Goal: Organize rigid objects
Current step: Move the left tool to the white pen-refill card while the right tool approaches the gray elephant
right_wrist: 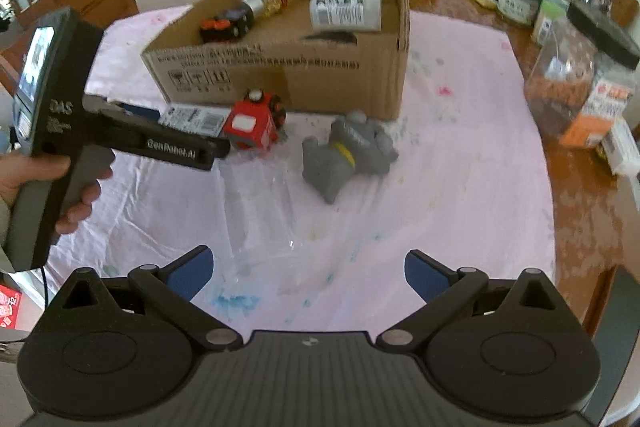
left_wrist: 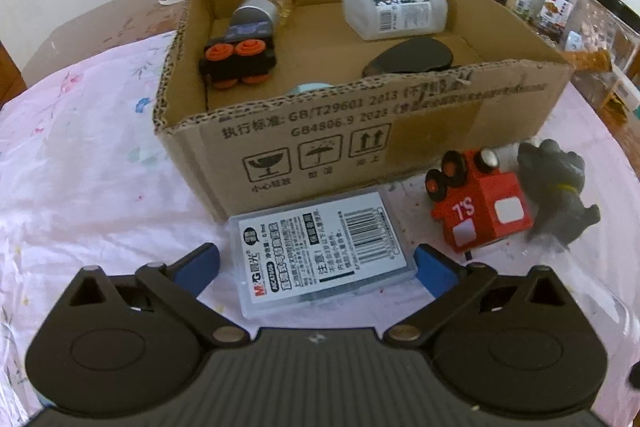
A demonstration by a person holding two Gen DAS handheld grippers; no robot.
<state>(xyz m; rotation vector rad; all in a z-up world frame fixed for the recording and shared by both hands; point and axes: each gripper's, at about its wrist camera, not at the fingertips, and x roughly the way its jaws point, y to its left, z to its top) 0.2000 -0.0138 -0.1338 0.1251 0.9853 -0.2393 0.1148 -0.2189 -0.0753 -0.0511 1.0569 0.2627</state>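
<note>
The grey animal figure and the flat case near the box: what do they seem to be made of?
Grey animal figure: probably soft rubber or vinyl, with a matte, rounded moulded surface. Flat case: likely clear hard plastic, translucent at the edges, with a printed paper label.

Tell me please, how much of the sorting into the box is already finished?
Partly. The cardboard box already holds a black toy car, a white bottle and some more items. In hand: the left claw is open around the flat plastic case, not yet closed. Left: the red toy train and grey figure; the right claw is open and empty.
</note>
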